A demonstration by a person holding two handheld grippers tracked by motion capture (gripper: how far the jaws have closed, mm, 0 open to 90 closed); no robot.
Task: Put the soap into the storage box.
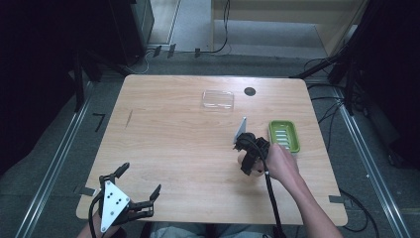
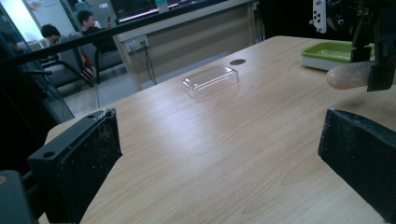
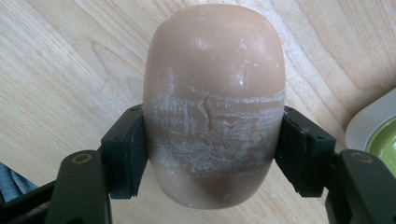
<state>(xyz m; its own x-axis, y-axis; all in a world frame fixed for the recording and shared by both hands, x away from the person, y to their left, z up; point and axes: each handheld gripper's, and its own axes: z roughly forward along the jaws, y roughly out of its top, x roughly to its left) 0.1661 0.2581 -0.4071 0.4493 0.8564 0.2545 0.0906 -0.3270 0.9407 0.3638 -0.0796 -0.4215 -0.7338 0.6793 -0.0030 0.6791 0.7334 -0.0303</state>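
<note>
Waxy tan soap bar (image 3: 214,105) | my right claw (image 3: 212,156) clamped across its middle | slippery, scuffs easily, firm | left claw (image 1: 130,191) apart, idle near-left

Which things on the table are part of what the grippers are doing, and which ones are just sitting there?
In the job:
- bar of soap, clamped in the right gripper
- green soap dish, close beside it, probably where the soap goes

Just lying about:
- clear plastic lid, far side of the table
- left gripper, open and holding nothing
</note>
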